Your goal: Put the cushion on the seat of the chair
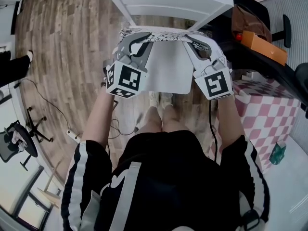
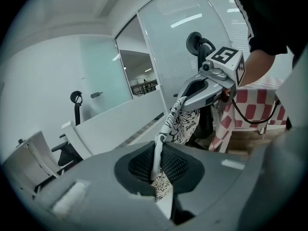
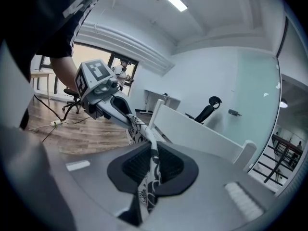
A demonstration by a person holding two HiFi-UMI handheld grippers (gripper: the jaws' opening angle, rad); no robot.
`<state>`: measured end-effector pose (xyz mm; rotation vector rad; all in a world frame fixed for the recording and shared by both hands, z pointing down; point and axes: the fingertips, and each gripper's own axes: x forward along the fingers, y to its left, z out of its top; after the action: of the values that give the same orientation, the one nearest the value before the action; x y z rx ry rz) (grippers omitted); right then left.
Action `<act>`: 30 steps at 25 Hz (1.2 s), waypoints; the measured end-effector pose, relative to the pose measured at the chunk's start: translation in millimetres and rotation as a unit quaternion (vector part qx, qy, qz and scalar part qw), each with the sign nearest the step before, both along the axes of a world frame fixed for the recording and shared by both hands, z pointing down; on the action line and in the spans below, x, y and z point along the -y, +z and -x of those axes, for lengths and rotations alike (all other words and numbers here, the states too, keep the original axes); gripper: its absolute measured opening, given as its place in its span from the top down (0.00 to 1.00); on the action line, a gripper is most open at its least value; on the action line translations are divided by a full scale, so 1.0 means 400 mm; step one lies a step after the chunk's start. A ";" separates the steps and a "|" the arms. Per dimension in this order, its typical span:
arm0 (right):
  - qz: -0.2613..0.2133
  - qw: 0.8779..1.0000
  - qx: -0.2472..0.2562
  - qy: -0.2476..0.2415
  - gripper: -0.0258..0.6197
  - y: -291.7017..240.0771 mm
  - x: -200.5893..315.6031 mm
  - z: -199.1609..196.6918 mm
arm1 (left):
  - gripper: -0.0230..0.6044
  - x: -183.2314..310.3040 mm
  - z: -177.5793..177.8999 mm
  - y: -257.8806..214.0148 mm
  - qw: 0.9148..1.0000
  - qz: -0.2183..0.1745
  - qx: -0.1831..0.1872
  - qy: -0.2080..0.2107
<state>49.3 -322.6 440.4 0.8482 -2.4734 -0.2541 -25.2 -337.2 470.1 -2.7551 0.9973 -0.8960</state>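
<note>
Between the two grippers hangs the cushion, a thin white piece printed with a black pattern, stretched taut along its upper edge. The left gripper is clamped on one end of that edge. In the left gripper view the fabric rises straight out of the closed jaws and runs across to the other gripper, with a patterned fold drooping beneath it. The right gripper is clamped on the opposite end, and the right gripper view shows the same strip pinched between its pads. Both grippers point forward and somewhat downward, side by side, their marker cubes turned up towards the head camera.

Just past the gripper tips stands the white chair, its backrest rail lying across the far side of the held edge. Below and between the grippers a pale flat panel shows, apparently the seat. The cushion is held up in the air in front of the backrest, not lying flat on anything.

Behind the grippers are the person's bare forearms, then black clothing with white stripes. Under everything is a wooden floor, with a cable trailing out beyond the left gripper. Beyond the right gripper stands a worktop draped in a red-and-white checked cloth, and further out beyond that gripper sits an orange box. A black office chair stands well off past the left gripper.
</note>
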 end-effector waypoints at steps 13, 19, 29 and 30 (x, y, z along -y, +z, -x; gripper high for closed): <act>0.085 0.996 0.012 0.000 0.93 0.162 -0.192 0.011 | 0.94 -0.180 0.013 0.167 0.998 0.064 0.018 0.003; 0.117 0.993 0.018 0.003 0.93 0.236 -0.256 0.019 | 0.94 -0.242 0.021 0.244 0.996 0.089 0.023 -0.001; 0.172 0.985 0.006 -0.016 0.93 0.378 -0.370 0.035 | 0.94 -0.345 0.039 0.387 0.990 0.130 0.047 0.005; 0.180 0.983 0.002 -0.013 0.93 0.395 -0.381 0.031 | 0.94 -0.354 0.041 0.399 0.990 0.134 0.049 0.004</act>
<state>37.0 -170.4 598.4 0.6612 -2.4289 0.1842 -41.6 -195.7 629.6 -2.8897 0.9098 -1.2343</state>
